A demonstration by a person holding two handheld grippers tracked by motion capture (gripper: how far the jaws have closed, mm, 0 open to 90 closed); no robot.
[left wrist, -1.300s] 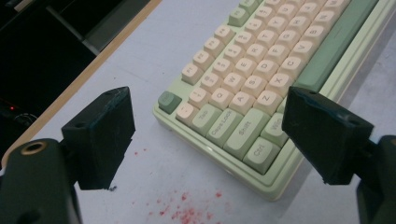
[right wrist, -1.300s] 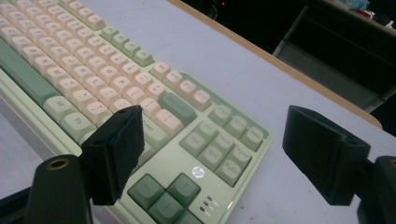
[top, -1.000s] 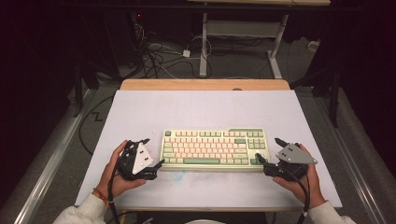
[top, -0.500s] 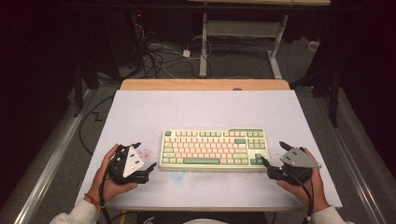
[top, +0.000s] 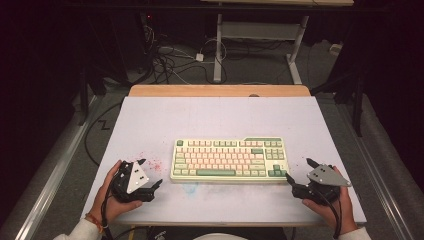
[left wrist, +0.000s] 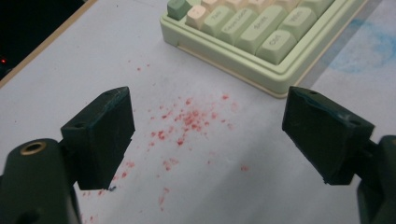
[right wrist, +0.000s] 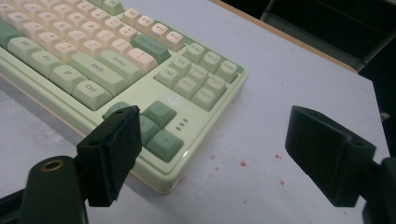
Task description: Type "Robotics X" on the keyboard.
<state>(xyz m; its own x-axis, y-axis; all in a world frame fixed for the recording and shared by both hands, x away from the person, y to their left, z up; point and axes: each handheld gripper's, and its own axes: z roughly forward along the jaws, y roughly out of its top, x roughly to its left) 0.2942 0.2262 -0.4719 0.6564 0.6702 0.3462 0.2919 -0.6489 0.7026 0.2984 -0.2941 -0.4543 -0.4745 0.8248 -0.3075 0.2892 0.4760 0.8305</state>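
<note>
The keyboard [top: 229, 159] lies flat near the middle of the worktop [top: 220, 115], toward the person's edge, its long side running left to right, in the same place as in the earlier pictures. What differs is the two tools. A second ago both sat close against the keyboard's short ends; half a second ago they were already a little off; now each is further out and nearer the person's edge.

In the high view the left tool [top: 148, 175] sits well to the left of the keyboard's left end, held in the left hand [top: 112, 196], with a clear strip of worktop between its jaw tips and the keyboard. The gap there has widened since the earlier frames. Its jaws are spread wide and hold nothing. In the left gripper view the left tool [left wrist: 208, 135] has bare worktop between its jaws, where a scatter of red specks [left wrist: 187, 123] lies, and the keyboard's [left wrist: 261, 37] lower left corner sits beyond the jaws, apart from them.

The right tool [top: 299, 172] is held in the right hand [top: 330, 207] just off the keyboard's lower right corner, its nearer jaw tip close to that corner; I cannot tell whether it touches. It has drawn back less than the left one. In the right gripper view the right tool [right wrist: 210, 154] is also spread wide and empty, one jaw in front of the keyboard's [right wrist: 116, 60] arrow-key corner, the other over bare worktop.
</note>
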